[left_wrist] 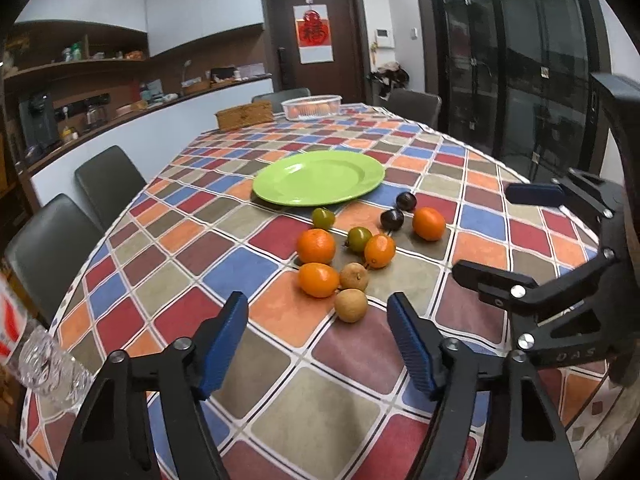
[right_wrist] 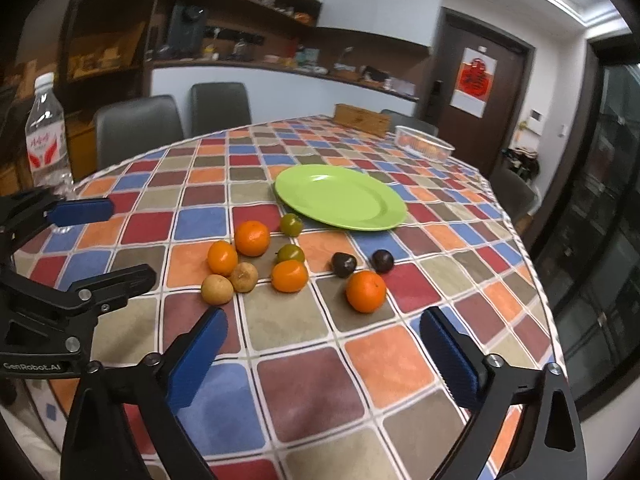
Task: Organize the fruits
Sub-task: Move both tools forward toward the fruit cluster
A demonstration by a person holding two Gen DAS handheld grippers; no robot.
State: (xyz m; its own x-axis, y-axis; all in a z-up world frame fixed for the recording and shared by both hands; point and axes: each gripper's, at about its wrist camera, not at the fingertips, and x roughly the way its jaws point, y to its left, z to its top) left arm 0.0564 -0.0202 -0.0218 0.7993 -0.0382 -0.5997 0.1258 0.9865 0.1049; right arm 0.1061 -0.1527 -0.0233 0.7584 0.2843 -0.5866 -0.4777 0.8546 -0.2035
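Hovering above fruit (left_wrist: 344,256): left tongs (left_wrist: 318,344), right tongs (right_wrist: 324,354) both tilted down, agape, empty.

The left tool (left_wrist: 318,344) hangs over the desk (left_wrist: 352,412) with its blue pads (left_wrist: 224,344) apart and nothing between them. Just ahead of its tips lie two brown round fruits (left_wrist: 351,305), touching. Beyond them sit four orange fruits (left_wrist: 316,246), two green ones (left_wrist: 359,240) and, ahead to the right, two dark purple ones (left_wrist: 392,219). Farther ahead rests a bare green plate (left_wrist: 319,177). The right tool (left_wrist: 508,232) reaches in from the right edge, jaws apart. At the far end stand a clear container (left_wrist: 311,107) and a wooden box (left_wrist: 245,114). A clear bottle (left_wrist: 44,364) lies at the left.
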